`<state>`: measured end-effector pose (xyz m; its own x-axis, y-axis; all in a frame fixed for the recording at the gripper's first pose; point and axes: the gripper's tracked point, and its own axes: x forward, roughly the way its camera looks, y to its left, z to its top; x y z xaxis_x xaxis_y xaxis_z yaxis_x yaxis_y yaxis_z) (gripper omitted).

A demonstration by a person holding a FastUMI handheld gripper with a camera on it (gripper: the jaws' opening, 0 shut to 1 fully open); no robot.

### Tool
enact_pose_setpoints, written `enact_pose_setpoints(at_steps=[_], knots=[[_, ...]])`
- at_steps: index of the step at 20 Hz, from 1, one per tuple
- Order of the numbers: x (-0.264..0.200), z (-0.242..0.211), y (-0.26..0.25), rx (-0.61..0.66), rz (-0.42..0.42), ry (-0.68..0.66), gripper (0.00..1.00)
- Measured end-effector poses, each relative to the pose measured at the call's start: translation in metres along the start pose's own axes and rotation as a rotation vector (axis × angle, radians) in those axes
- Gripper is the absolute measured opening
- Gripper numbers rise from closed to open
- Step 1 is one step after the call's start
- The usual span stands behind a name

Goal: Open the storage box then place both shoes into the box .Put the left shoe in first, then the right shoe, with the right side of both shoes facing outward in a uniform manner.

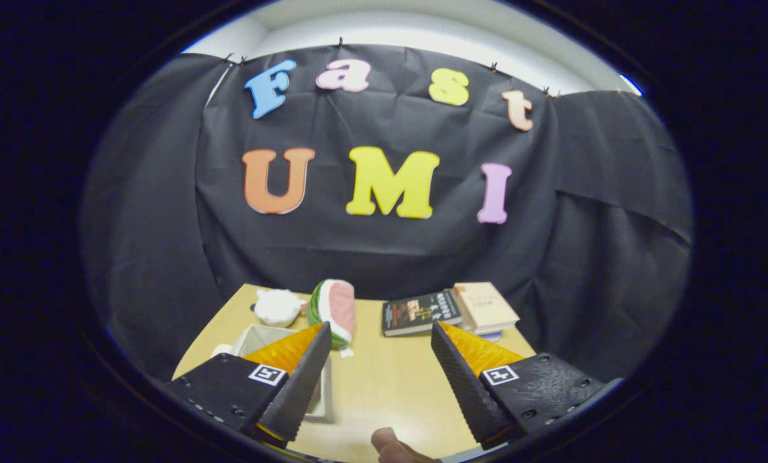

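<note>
A: Storage box (265, 337), the pale, white-walled open-topped one, sits on the tabletop (384, 386) at about ten o'clock from the gap between the fingers, and the left finger covers much of it. Whether it has a lid I cannot tell.

B: And the gripper (380, 347)?

A: Its two black ribbed fingers with orange backs stand wide apart with bare wood between them, closed on nothing. A fingertip of a person's hand (393, 447) pokes in at six o'clock, just below the gap.

B: The surface?

A: A light, smooth wooden tabletop, pale yellow. At eleven o'clock beyond the left finger lies a soft watermelon-slice plush toy (333, 308), green rind and pink face, with a white plush toy (277, 307) beside it toward ten o'clock. At one o'clock, a black-covered book (421, 312) lies flat, touching a stack with a tan-covered book (484, 307) on top.

B: The room?

A: Black creased cloth (576, 257) hangs behind and around the far edge of the tabletop, clipped along the top. Above it, at twelve o'clock, a pale wall (422, 32) and ceiling.
</note>
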<state>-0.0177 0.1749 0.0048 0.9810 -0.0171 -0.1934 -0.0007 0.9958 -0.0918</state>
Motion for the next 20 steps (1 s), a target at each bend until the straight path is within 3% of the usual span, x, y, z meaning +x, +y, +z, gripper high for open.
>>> enact_pose_setpoints(at_steps=[7,13,20], knots=[[-0.074,0.014,-0.091,0.003,0.004,-0.268,0.95],[-0.093,-0.002,-0.121,-0.005,0.054,-0.328,0.95],[-0.086,-0.016,-0.135,0.038,0.075,-0.287,0.95]])
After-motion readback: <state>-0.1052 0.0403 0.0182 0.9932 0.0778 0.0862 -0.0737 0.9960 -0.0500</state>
